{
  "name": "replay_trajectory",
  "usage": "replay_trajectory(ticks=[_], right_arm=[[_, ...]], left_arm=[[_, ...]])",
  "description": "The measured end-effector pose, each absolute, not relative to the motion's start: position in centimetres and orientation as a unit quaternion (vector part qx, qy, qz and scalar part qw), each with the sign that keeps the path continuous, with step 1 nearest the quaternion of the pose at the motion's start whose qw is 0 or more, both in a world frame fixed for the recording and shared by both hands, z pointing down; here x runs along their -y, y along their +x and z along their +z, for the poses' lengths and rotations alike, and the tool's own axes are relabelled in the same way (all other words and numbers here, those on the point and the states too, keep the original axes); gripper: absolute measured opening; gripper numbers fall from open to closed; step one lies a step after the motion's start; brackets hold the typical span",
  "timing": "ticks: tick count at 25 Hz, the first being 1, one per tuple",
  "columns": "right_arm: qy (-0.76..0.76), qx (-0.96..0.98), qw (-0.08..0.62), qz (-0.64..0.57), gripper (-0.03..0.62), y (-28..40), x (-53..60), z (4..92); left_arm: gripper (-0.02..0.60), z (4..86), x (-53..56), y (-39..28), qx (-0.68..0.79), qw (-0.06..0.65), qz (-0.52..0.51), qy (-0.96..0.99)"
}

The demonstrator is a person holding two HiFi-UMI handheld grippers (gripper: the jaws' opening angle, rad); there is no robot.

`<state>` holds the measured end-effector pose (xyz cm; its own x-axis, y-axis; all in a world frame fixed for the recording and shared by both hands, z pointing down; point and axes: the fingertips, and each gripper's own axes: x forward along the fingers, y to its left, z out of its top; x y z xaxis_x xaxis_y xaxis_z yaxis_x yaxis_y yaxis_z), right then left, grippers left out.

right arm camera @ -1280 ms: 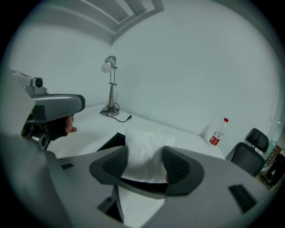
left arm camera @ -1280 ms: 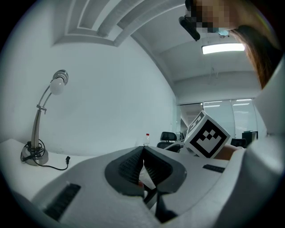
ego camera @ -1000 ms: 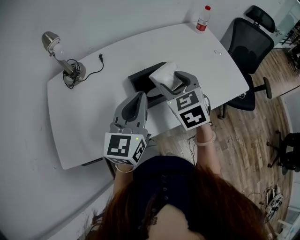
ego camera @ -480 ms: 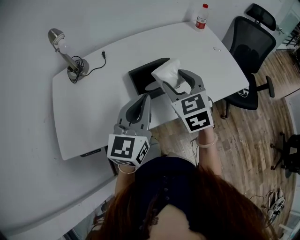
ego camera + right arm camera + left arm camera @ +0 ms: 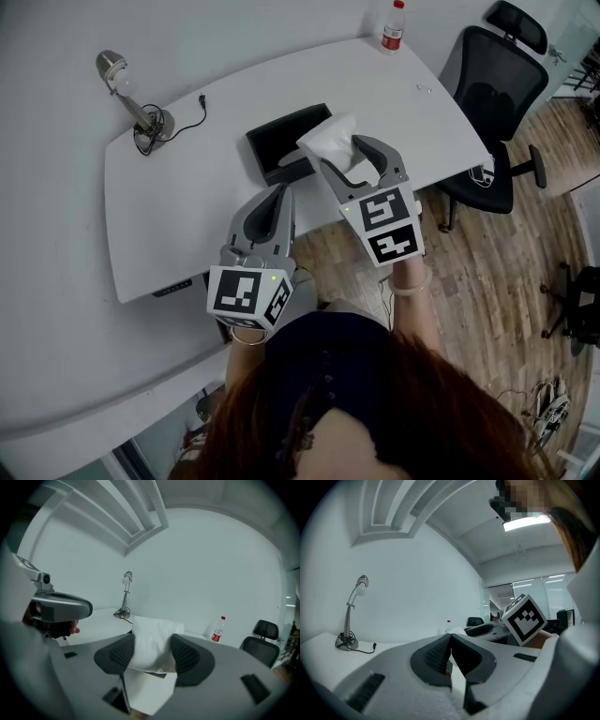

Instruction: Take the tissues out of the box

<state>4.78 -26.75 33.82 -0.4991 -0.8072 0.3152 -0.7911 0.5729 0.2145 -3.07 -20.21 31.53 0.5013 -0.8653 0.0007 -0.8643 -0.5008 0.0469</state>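
A black tissue box [image 5: 277,141] lies open on the white table [image 5: 187,216]. My right gripper [image 5: 347,156] is shut on a white pack of tissues [image 5: 328,139], held above the box's right end. In the right gripper view the tissue pack [image 5: 151,641] fills the gap between the two pads, and a loose flap hangs below. My left gripper [image 5: 278,194] hovers over the table's front edge, its jaws closed on nothing. The left gripper view shows its fingertips [image 5: 450,641] meeting.
A desk lamp [image 5: 127,89] with a coiled cable stands at the table's far left. A red-capped bottle [image 5: 393,25] sits at the far right corner. A black office chair [image 5: 497,84] stands to the right, on the wood floor.
The right gripper with the tissue pack has drifted slightly right of the box. The head view itself has shifted. The left gripper has barely moved.
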Motion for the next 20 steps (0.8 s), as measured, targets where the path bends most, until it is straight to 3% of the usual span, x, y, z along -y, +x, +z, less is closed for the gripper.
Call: replay_trajectory(ticks=[20], right_arm=[[0.442, 0.881, 0.165, -0.038, 0.264, 5.8, 21.3, 32.7]], left_arm=[[0.021, 30.4, 15.4, -2.2, 0.531, 0.013, -0.013, 0.847]])
